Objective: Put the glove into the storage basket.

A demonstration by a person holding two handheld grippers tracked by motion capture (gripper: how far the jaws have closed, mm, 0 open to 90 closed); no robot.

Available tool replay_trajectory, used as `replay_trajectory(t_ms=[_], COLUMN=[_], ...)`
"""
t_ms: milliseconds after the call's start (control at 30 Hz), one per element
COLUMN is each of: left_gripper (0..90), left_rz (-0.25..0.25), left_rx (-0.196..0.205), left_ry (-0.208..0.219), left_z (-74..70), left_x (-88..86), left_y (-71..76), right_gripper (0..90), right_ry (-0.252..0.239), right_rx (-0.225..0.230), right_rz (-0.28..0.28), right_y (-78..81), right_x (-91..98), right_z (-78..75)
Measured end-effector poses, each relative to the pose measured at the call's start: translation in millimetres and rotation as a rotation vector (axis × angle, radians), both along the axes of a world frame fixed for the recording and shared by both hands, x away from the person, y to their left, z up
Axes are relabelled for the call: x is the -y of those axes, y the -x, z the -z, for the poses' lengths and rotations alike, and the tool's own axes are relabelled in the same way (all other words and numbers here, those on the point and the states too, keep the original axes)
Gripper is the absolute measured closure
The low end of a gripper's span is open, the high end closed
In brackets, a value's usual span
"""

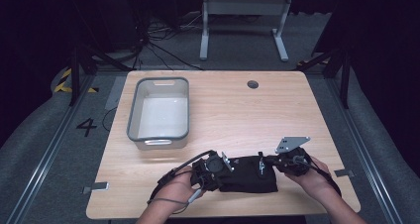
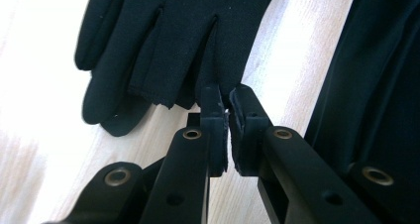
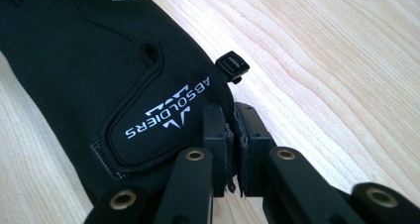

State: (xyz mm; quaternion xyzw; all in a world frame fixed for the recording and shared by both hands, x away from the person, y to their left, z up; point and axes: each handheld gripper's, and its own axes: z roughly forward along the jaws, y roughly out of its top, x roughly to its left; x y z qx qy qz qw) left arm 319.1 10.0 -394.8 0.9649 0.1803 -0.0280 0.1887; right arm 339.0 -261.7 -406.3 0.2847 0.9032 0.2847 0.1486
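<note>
Your left gripper [image 1: 218,165] pinches the fingertip end of the black glove [image 1: 247,173]; your right gripper [image 1: 277,162] clamps its cuff end beside the white logo [image 3: 168,110]; the glove lies flat on the bench [image 1: 277,115], near its front edge; the grey tub [image 1: 159,135] sits behind.

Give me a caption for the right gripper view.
Right gripper pinching the cuff edge of a black glove on the wooden table.
</note>
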Motion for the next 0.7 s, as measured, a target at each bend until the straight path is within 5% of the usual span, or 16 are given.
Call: replay_trajectory(t_ms=[167,200,400,533,700], left_gripper=[79.4,74.5,63.6,64.1,65.2], left_rz=[0.01,0.012,-0.029,-0.113,-0.191], left_rx=[-0.031,-0.033,-0.104,-0.065,0.009], left_ry=[-0.016,-0.018,0.05,0.092,0.155], left_z=[6.6,8.6,1.5,-4.9,-12.3], left_x=[4.4,4.6,-9.1,-18.1,-24.6], left_y=[-0.6,-1.2,-8.9,-14.9,-18.5], right_gripper=[79.4,68.0,65.5,67.8,73.4], right_ry=[0.011,0.011,-0.014,-0.031,-0.044], right_rx=[-0.03,-0.05,-0.031,-0.016,-0.06], right_rz=[0.013,0.016,0.033,0.037,0.049], right_y=[-2.0,-3.0,0.5,1.6,-0.4], right_x=[1.3,2.3,7.1,9.6,12.0], right_z=[2.2,3.8,-3.2,-7.4,-4.2])
